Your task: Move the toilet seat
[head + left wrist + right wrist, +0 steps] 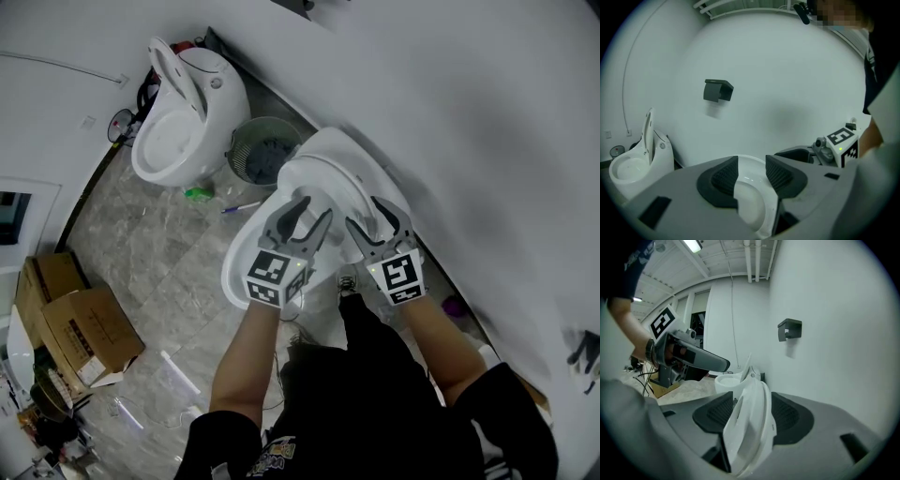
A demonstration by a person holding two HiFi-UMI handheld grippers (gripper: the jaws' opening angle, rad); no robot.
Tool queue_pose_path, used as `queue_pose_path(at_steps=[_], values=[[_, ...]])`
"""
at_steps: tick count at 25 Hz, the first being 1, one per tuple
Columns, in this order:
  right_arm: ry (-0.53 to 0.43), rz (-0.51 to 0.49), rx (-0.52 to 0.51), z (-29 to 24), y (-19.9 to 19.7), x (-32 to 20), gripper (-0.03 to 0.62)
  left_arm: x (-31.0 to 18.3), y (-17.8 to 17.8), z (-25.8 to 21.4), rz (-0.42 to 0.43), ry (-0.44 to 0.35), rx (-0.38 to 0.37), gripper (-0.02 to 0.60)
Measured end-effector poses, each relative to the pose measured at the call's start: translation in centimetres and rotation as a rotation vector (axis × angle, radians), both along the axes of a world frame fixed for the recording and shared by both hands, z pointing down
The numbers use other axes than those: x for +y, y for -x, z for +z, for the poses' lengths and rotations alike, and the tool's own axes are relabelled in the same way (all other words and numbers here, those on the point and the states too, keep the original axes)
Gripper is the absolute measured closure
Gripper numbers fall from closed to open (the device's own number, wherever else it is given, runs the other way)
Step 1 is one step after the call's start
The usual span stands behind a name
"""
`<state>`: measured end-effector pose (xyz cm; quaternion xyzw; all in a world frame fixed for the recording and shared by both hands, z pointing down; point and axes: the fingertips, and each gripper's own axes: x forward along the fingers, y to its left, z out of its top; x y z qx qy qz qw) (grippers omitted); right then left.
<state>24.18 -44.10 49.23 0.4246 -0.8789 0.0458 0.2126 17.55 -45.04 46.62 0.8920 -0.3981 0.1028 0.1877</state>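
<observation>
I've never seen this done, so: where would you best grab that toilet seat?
By its thin front rim, coming from the front, opposite the wall: the toilet seat stands on edge, narrow enough to slip between a tool's jaws.

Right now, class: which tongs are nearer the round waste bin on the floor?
Left. The left tongs sit just below-right of the waste bin in the head view; the right tongs are farther right, beyond them.
</observation>
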Motion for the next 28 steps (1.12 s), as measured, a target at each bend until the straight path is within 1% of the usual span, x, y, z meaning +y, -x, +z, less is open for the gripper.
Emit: queue_pose_path(at_steps=[3,5,7,8,9,10,11,14,16,18,20,22,24,26,28], values=[[-0.029,-0.033,-0.034,-2.3,1.8,0.4,0.347,1.4,2.7,-2.0,-0.028,-0.040,-0.004,0.424],[-0.051,-0.056,-0.072,-4.0,3.3,1.0,0.359,2.8,5.0,-3.2,-0.057,-0.061,-0.009,0.476],[-0.071,-0.077,-0.100,-5.7,4.7,1.8,0.384,4.2,7.4,-4.6,-0.088,-0.082,-0.010,0.511],[-0.077,-0.089,-0.109,-6.4,5.4,2.3,0.409,5.1,8.7,-5.2,-0.099,-0.087,-0.015,0.532],[-0.078,-0.104,-0.121,-7.1,6.2,2.8,0.464,6.0,10.0,-5.8,-0.107,-0.086,-0.024,0.543],[-0.074,-0.123,-0.138,-7.8,7.2,3.5,0.563,7.0,11.3,-6.3,-0.114,-0.085,-0.032,0.555],[-0.068,-0.144,-0.158,-8.5,8.2,4.2,0.594,8.0,12.6,-6.9,-0.122,-0.087,-0.037,0.560],[-0.048,-0.222,-0.202,-10.4,11.7,7.0,0.594,11.2,16.7,-8.5,-0.166,-0.110,-0.049,0.569],[-0.047,-0.261,-0.203,-11.3,13.7,8.8,0.594,13.2,19.4,-9.2,-0.214,-0.125,-0.064,0.572],[-0.050,-0.283,-0.198,-12.1,15.4,10.5,0.592,15.4,21.8,-9.5,-0.258,-0.120,-0.068,0.572],[-0.052,-0.289,-0.209,-13.0,16.9,12.2,0.592,17.5,24.0,-10.0,-0.291,-0.116,-0.063,0.572],[-0.049,-0.288,-0.233,-14.0,18.3,13.8,0.591,19.6,25.8,-10.5,-0.305,-0.127,-0.047,0.572],[-0.045,-0.279,-0.254,-15.0,19.6,15.4,0.591,21.6,27.3,-10.9,-0.306,-0.131,-0.032,0.572],[-0.046,-0.259,-0.270,-15.7,20.5,17.0,0.591,23.3,28.6,-11.1,-0.304,-0.122,-0.035,0.572],[-0.054,-0.230,-0.276,-16.3,21.0,18.7,0.591,24.9,29.3,-11.1,-0.283,-0.116,-0.034,0.572]])
